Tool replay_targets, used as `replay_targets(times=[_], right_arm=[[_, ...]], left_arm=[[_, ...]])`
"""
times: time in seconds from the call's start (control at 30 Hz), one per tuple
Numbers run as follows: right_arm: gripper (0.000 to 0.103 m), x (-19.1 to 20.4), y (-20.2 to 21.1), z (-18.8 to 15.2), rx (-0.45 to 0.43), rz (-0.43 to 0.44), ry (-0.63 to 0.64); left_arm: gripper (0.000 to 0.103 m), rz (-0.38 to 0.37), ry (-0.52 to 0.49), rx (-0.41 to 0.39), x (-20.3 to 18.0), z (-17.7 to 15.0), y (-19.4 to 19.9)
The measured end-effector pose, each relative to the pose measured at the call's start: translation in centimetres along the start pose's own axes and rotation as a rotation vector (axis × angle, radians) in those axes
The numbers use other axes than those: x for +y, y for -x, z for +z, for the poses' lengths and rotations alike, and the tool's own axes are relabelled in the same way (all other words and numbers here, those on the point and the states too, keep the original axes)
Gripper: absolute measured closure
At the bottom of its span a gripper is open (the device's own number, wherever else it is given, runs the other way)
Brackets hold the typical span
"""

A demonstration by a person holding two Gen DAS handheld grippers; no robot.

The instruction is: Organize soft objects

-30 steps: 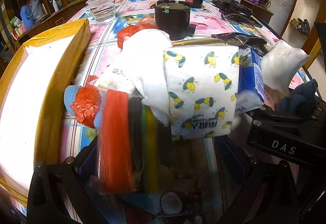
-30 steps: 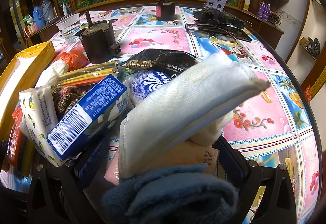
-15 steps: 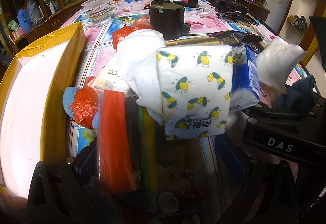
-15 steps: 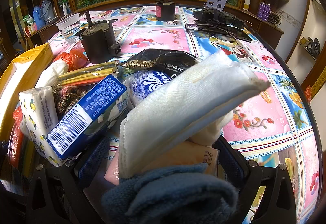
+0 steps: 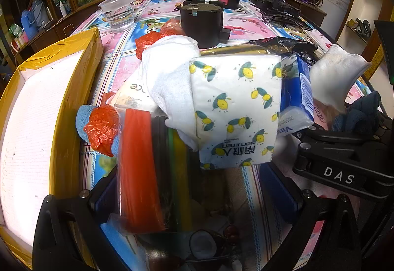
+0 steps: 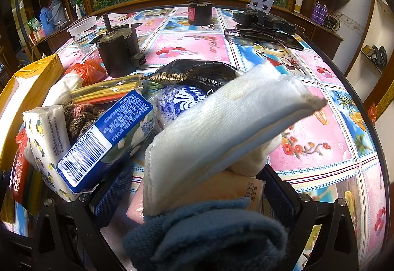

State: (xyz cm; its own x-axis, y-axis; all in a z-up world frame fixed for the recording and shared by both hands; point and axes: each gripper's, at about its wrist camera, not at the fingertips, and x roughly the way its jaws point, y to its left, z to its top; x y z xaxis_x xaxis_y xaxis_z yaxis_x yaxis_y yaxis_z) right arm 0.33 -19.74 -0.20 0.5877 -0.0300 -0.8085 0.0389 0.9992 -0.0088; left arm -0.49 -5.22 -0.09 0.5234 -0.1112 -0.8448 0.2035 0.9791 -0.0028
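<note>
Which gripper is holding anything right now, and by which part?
Cannot be told. The left gripper straddles the clear-wrapped pack of coloured strips; the right gripper straddles the folded white cloth. Contact is hidden in both views.

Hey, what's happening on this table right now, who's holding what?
A person works two handheld claws over a heap of soft things on a flowery tablecloth. The left claw reaches around a clear pack of red, black and yellow strips, with a lemon-print white tissue pack just ahead; whether it is gripping is unclear. The right claw has a folded white cloth and a dark blue towel between its fingers. An open yellow-taped box sits at the left.
</note>
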Motion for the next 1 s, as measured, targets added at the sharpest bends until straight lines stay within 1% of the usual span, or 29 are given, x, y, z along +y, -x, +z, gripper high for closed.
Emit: replay_targets(times=[0.67, 0.7, 0.73, 0.77, 0.8, 0.83, 0.9, 0.93, 0.97, 1.0], right_arm=[[0.000, 0.0, 0.0, 0.0, 0.000, 0.000, -0.002], [0.000, -0.1, 0.0, 0.1, 0.011, 0.018, 0.019], [0.000, 0.0, 0.1, 0.3, 0.050, 0.058, 0.074], [0.000, -0.1, 0.0, 0.8, 0.089, 0.121, 0.139], [0.000, -0.3, -0.1, 1.0, 0.116, 0.156, 0.195], [0.000, -0.6, -0.2, 1.1, 0.134, 0.162, 0.230], [0.000, -1.7, 0.0, 1.3, 0.204, 0.200, 0.292], [0.001, -2.2, 0.2, 1.2, 0.224, 0.203, 0.306], [0.002, -3.1, 0.8, 1.0, 0.222, 0.195, 0.328], [0.005, -3.9, 1.4, 0.8, 0.211, 0.195, 0.331]], left_arm=[[0.000, 0.000, 0.000, 0.000, 0.0, 0.0, 0.0], [0.000, 0.001, -0.001, 0.000, 0.0, 0.0, 0.0], [0.000, 0.001, -0.003, 0.000, 0.0, -0.1, 0.0], [0.000, -0.004, -0.015, 0.003, -0.1, -0.1, 0.1], [0.000, 0.003, -0.019, 0.009, -0.2, -0.1, 0.2], [0.000, 0.011, -0.030, 0.012, -0.4, -0.1, 0.3], [0.000, 0.011, -0.029, 0.008, -0.5, -0.1, 0.8], [0.000, -0.015, -0.012, 0.014, -0.4, -0.2, 1.1], [0.000, -0.042, 0.010, 0.023, -0.2, -0.3, 1.3], [0.000, -0.064, 0.030, 0.036, -0.1, -0.5, 1.4]])
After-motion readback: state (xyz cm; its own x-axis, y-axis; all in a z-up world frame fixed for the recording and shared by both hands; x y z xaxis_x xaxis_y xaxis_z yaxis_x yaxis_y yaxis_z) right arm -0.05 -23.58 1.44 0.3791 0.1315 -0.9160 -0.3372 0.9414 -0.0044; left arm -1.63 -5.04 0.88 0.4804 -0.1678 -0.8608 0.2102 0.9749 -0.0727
